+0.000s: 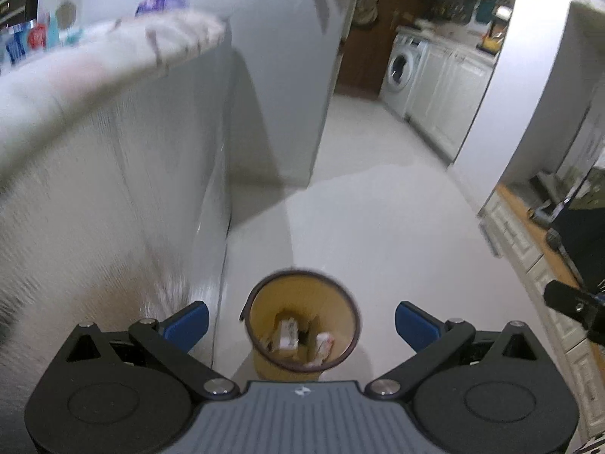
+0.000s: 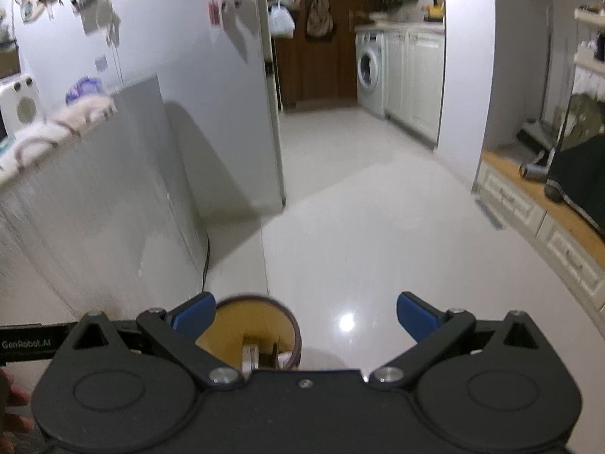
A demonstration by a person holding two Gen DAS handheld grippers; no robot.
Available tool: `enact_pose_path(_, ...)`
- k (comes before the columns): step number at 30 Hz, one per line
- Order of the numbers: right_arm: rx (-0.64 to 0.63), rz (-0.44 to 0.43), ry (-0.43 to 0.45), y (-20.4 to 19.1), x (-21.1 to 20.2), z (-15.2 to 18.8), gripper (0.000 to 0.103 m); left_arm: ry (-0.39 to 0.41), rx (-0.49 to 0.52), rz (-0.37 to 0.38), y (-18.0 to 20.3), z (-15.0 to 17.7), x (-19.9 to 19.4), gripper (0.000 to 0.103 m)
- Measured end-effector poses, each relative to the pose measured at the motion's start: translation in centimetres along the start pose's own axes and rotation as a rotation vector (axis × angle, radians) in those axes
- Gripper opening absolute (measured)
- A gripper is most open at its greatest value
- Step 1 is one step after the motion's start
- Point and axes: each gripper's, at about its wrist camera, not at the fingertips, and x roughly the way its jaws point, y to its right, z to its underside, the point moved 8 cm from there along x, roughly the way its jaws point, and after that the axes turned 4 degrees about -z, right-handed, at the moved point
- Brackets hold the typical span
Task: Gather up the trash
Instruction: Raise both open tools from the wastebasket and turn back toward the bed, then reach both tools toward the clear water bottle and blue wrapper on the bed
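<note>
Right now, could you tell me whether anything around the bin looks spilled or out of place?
Nothing stands out. The yellow bin stands upright on the floor with the trash inside it, and no litter shows around it.

Waste bin point(image 1: 300, 325) on floor point(image 1: 378, 219): scraps point(image 1: 289, 335) inside; counter point(image 1: 113, 174) immediately left; refrigerator point(image 1: 280, 56) beyond, left; washing machine point(image 1: 402, 70) far beyond, right; low drawer unit point(image 1: 529, 249) right.
</note>
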Motion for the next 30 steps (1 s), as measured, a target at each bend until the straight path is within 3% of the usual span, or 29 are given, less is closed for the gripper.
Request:
enact_pose_path(8,-0.034,-0.035,0.132,-1.9,-7.1,-3.8,0.103,0.168,0.007,0.079,1.6,-3.9,-8.7,0.103)
enact_pose_path(15,-0.053,-0.073,0.246,-4.5,-11.6,-6.7,0.103,0.301,0.008,0.106,0.2,-5.6,-15.8,0.103)
enact_pose_path(22,-0.082,-0.131,0.319,-8.7,-14.2,-8.5,0.103,0.388,-0.026,0.058,-4.8,-7.0,-20.6,0.103)
enact_pose_path(30,-0.097,-0.221,0.327,-14.2,-14.4,-8.9,0.103,0.426,-0.082,-0.042,-11.9,-8.2,-22.7,0.103)
